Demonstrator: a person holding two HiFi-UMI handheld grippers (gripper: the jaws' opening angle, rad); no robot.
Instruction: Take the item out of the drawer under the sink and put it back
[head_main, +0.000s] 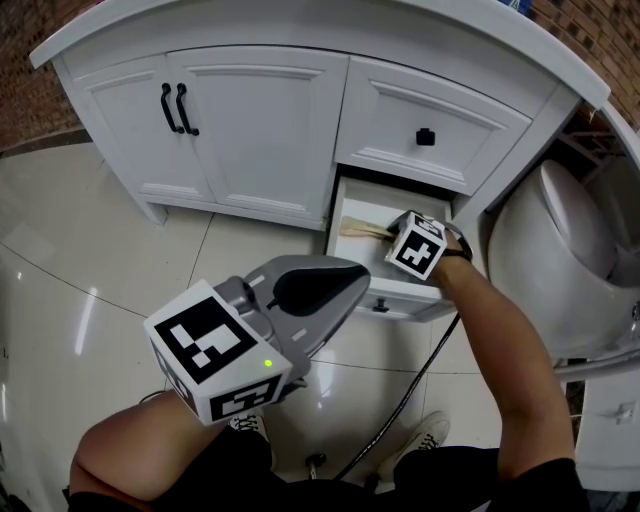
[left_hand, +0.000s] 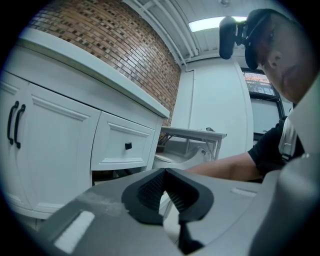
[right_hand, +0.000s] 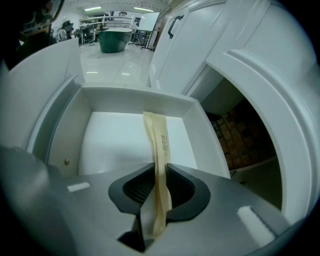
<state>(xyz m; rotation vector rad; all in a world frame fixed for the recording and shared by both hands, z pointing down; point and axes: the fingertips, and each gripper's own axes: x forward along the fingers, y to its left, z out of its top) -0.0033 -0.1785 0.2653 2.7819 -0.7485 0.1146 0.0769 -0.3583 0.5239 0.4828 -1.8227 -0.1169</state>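
Right gripper is pinching the near end of the thin beige paper strip inside the open drawer, long axis running straight off the jaws toward the far wall (far end maybe touching bottom, hard to tell), while left gripper hangs back pressed together, empty.

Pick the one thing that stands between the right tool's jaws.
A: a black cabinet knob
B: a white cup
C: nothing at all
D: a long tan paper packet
D: in the right gripper view the right tool has its jaws pressed on the long tan paper packet, which stretches away over the open drawer.
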